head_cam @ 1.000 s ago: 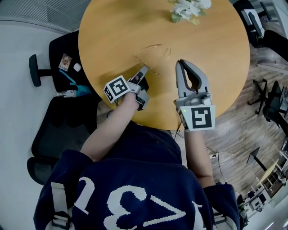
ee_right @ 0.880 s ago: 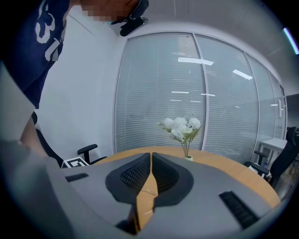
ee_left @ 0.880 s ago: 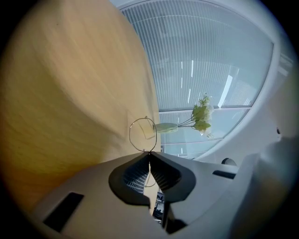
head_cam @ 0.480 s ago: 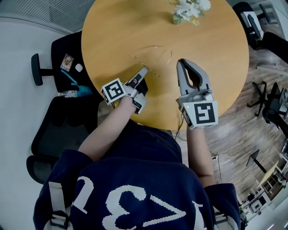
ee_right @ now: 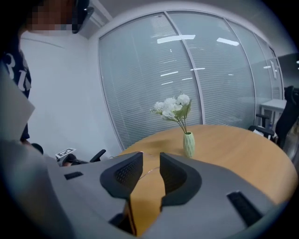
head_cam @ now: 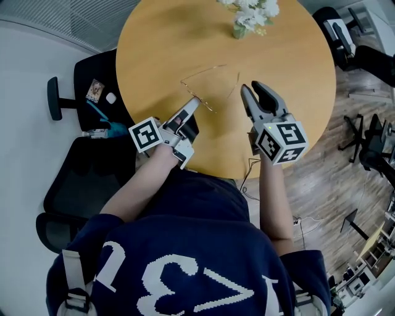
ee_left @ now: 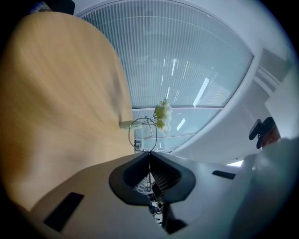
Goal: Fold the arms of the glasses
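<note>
One flower vase (head_cam: 245,17) (far edge of table (head_cam: 154,49)) beyond the glasses (head_cam: 202,73).

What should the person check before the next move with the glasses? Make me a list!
1. Left gripper holds the glasses: ok, shut on one thin arm.
2. Right gripper free: ok, jaws opening, nothing between them.
3. Arms folded: not ok, the held arm sticks out.
4. Vase out of the way: ok, apart from the glasses.
5. Glasses clear of the table: cannot tell.
</note>
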### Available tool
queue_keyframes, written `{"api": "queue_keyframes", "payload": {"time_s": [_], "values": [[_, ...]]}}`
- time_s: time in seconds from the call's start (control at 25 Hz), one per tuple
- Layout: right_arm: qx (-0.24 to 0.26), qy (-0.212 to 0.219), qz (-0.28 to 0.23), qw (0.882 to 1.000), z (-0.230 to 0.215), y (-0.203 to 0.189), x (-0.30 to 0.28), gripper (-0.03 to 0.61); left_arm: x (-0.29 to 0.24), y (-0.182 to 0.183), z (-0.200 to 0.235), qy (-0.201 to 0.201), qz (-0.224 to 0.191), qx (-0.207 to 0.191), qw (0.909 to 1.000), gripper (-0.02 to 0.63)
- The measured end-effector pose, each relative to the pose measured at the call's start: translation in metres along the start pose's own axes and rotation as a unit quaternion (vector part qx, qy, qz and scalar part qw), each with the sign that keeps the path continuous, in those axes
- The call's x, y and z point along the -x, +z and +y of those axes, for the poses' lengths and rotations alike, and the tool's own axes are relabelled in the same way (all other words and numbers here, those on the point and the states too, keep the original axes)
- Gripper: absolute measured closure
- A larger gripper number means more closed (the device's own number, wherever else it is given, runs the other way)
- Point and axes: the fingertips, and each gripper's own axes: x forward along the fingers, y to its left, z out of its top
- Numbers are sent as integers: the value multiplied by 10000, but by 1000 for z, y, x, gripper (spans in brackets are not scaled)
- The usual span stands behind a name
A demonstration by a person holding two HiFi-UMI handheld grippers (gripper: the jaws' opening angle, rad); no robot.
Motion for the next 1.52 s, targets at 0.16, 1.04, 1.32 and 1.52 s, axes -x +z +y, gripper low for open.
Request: {"api": "queue_keyframes", "payload": {"time_s": [0.16, 1.04, 1.32, 1.52], "values": [[-828, 200, 75, 9963, 5, -11, -1, 448, 8, -10, -18, -162, 86, -23, 9998, 595], [-1774, 2365, 984, 9502, 103, -24, -9, 465, 18, -47, -36, -212, 458, -205, 9985, 595], [-1978, 2917, 1287, 9270, 127, -32, -8, 453, 17, -48, -35, -203, 503, -193, 9983, 595], [-1611, 2378, 1052, 9521, 96, -23, -6, 453, 19, -48, -35, -173, 487, -204, 9985, 595]]}}
